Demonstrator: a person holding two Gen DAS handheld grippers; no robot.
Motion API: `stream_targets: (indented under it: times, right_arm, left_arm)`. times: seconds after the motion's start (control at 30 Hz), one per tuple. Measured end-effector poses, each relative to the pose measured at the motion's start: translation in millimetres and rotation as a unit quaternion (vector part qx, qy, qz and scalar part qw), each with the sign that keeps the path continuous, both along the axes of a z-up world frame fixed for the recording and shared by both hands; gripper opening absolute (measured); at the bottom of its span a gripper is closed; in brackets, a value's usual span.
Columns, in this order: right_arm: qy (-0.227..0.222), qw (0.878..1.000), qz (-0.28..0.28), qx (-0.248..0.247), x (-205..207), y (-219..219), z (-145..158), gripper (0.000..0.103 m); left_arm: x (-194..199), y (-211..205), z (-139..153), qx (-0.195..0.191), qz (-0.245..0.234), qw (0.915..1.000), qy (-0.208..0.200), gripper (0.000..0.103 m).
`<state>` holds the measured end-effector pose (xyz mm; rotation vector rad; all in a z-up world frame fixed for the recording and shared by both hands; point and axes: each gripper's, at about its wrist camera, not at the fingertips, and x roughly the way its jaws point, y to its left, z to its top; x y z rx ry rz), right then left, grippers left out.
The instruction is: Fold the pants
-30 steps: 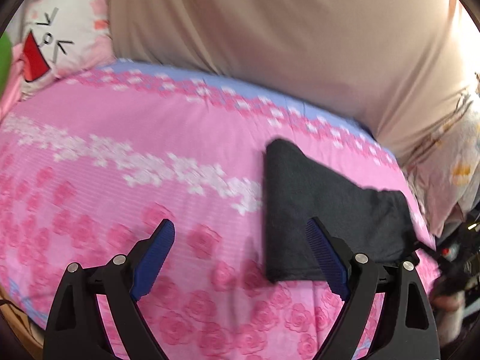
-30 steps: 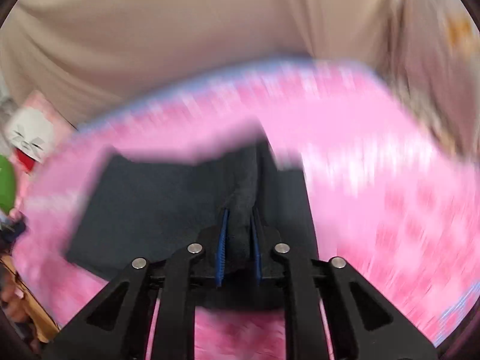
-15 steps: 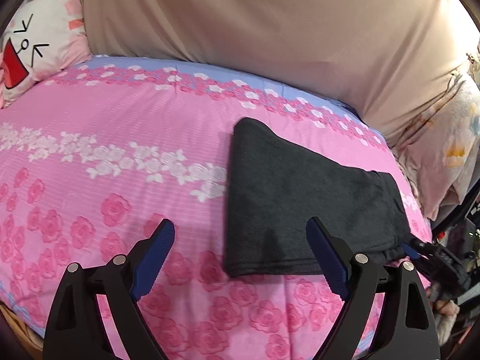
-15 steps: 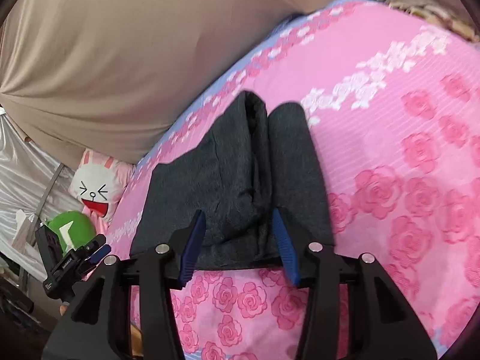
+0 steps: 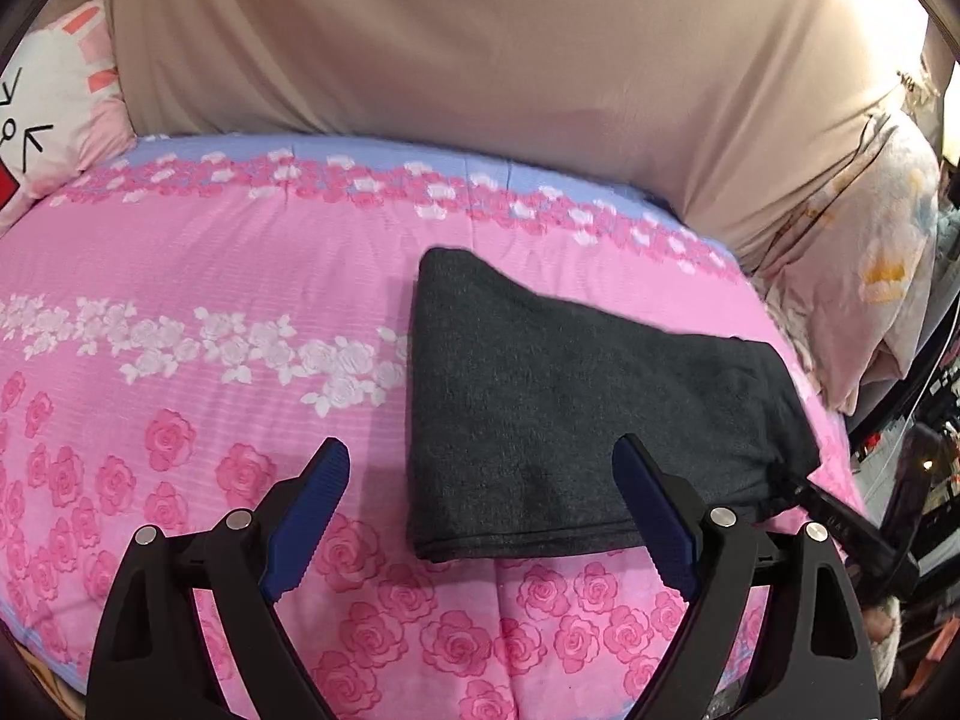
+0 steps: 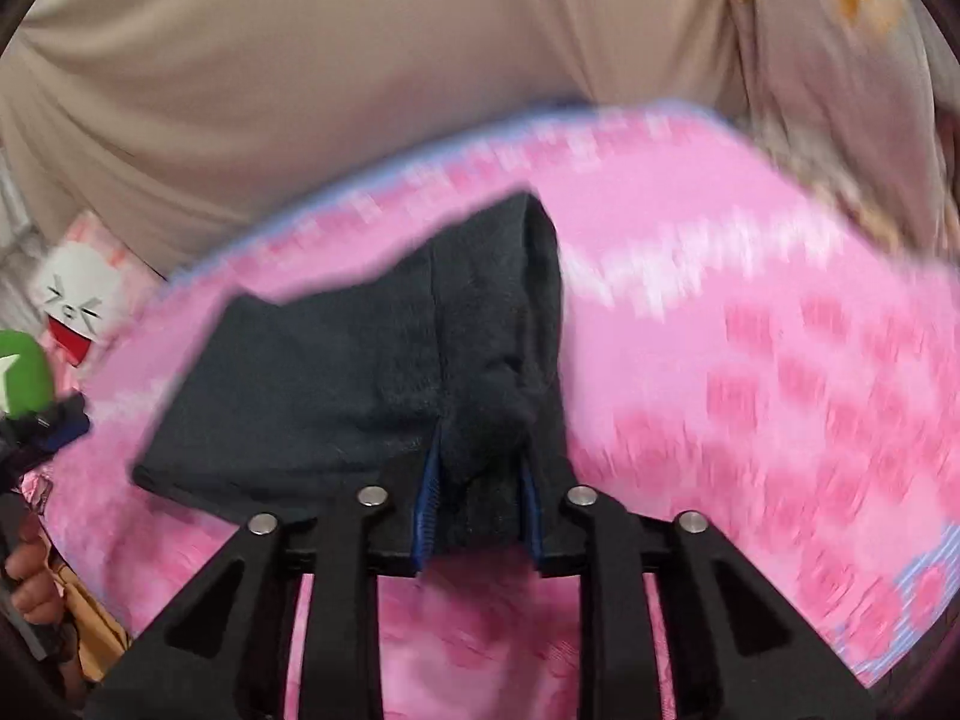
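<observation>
Dark grey folded pants (image 5: 570, 408) lie on the pink flowered bed sheet (image 5: 210, 276), right of centre. My left gripper (image 5: 480, 498) hovers open over the sheet at the pants' near edge, with its right finger above the cloth and nothing held. In the blurred right wrist view, the right gripper (image 6: 479, 480) has its jaws closing on a bunched end of the pants (image 6: 312, 396), and the blue pads (image 6: 427, 483) press the cloth on both sides. From the left wrist view, only a black finger of the right gripper (image 5: 834, 507) shows at the pants' right end.
A beige draped cloth (image 5: 480, 60) backs the bed. A white bunny cushion (image 5: 42, 120) sits at the far left and a flowered pillow (image 5: 870, 276) at the right. A green plush (image 6: 21, 372) and a hand (image 6: 30, 576) show beyond the bed's left edge.
The left gripper has slid sideways toward the pants and stays open. The right gripper's jaws spread apart, then narrowed again on the bunched end of the pants.
</observation>
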<state>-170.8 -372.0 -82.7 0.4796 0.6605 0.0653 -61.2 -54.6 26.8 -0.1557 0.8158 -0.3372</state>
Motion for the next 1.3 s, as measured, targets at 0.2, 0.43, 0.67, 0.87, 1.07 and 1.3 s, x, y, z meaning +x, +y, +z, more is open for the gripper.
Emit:
stream_targets:
  times: [0.2,0.43,0.67,0.87,1.07,1.3]
  right_arm:
    - [-0.035,0.999,-0.024,0.028,-10.0,-24.6,26.6,0.061]
    - [0.031,0.988,0.005,0.150,29.6,-38.2,-21.4,0.058]
    - [-0.016,0.995,0.023,0.094,18.4,-2.7,24.1,0.027]
    - [0.022,0.996,0.076,0.030,6.4,59.7,7.5,0.042]
    - [-0.069,0.996,-0.024,-0.048,-33.0,64.9,64.8,0.029]
    - [-0.039,0.987,0.046,-0.146,45.9,107.4,63.4,0.002]
  left_arm:
    - [30.8,2.1,-19.1,-0.026,0.014,0.9988,0.038,0.087]
    - [69.0,14.4,-59.5,-0.123,0.018,0.9854,0.116,0.074]
    - [62.0,25.1,-33.5,-0.129,-0.015,0.9885,0.077,0.007]
    - [21.9,80.9,-17.9,-0.052,0.004,0.9966,0.063,0.012]
    - [1.2,78.8,-29.8,0.018,0.028,0.9983,0.048,0.018]
    - [-11.6,28.9,-5.0,0.106,0.049,0.9920,-0.050,0.038]
